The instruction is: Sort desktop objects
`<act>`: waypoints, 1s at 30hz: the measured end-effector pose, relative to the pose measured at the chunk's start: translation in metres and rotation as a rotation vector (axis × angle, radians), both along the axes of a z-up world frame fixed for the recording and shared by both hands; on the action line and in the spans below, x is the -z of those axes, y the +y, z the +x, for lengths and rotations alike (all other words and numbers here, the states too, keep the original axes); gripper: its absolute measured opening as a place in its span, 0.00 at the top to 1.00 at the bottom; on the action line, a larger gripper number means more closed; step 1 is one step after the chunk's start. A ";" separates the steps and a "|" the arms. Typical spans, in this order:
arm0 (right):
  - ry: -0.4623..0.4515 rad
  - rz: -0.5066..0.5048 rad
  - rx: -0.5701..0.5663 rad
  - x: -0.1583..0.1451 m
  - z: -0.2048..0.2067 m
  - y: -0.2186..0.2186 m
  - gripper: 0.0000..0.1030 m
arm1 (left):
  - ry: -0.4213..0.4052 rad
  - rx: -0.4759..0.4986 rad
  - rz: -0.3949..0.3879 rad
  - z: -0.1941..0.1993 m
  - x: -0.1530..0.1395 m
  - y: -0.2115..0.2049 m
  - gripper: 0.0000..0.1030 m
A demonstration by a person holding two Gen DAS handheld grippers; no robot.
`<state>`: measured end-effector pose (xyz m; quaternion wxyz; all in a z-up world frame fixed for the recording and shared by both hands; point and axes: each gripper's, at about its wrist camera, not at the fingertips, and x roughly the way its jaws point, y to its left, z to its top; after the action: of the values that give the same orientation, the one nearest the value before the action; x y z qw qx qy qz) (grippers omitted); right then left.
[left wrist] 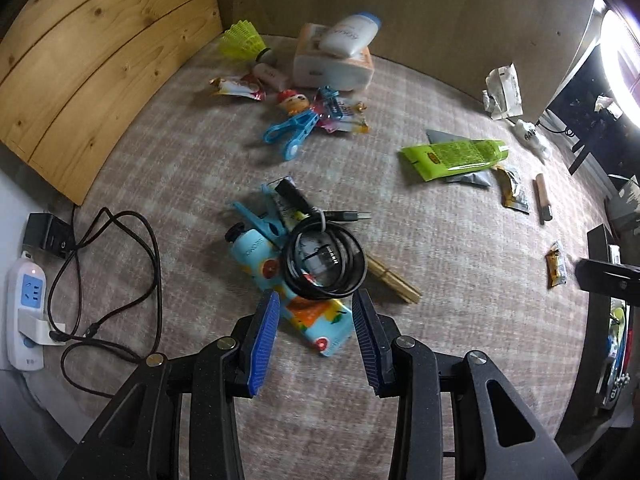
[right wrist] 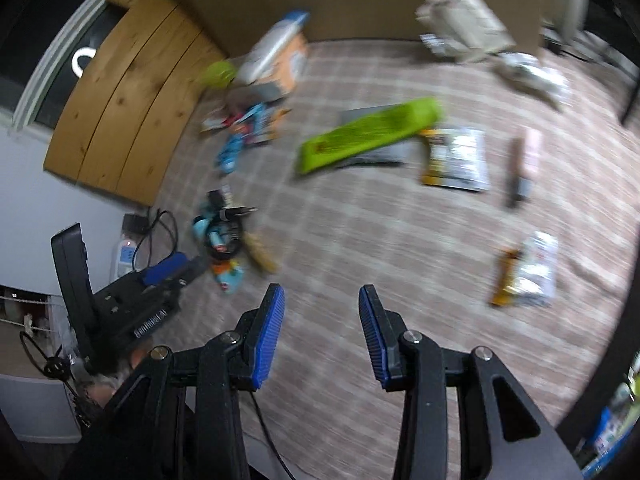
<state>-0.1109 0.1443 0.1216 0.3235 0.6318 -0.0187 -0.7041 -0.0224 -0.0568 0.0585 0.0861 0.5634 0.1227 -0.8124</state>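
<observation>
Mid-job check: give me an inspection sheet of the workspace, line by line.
Surface: checked cloth covers the table.
Job's things: coiled black cable on a fruit-print tube; green tube; white bottle on an orange-white pack.
Clutter: snack packets, clips, shuttlecock scattered.
Grippers: left hand-held gripper open over the fruit-print tube; right hand-held gripper open, empty.
Cables: dark cord at power strip.
Surroundings: wooden board, cardboard wall.

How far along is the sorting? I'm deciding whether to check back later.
Barely started. Nothing looks grouped: the coiled cable lies on the patterned tube, and the green tube and snack packets lie scattered. Both the left gripper and right gripper are open and empty.
</observation>
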 end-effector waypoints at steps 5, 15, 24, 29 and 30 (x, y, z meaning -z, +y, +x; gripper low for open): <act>-0.041 -0.004 -0.054 0.015 -0.002 -0.053 0.63 | 0.020 0.015 0.034 -0.002 0.007 -0.005 0.65; -0.122 0.020 -0.107 0.049 -0.011 -0.120 0.64 | 0.027 0.010 0.075 -0.012 0.020 -0.017 0.65; -0.169 0.038 -0.121 0.073 -0.021 -0.147 0.69 | 0.029 0.027 0.088 -0.017 0.025 -0.015 0.65; -0.185 0.047 -0.126 0.084 -0.024 -0.153 0.72 | 0.033 0.039 0.085 -0.021 0.026 -0.013 0.65; -0.185 0.048 -0.126 0.085 -0.024 -0.153 0.79 | 0.034 0.041 0.086 -0.021 0.026 -0.013 0.65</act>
<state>-0.1351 -0.0092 0.0361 0.3486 0.7016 0.0083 -0.6214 -0.0438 -0.0696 0.0326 0.0432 0.5553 0.1476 -0.8173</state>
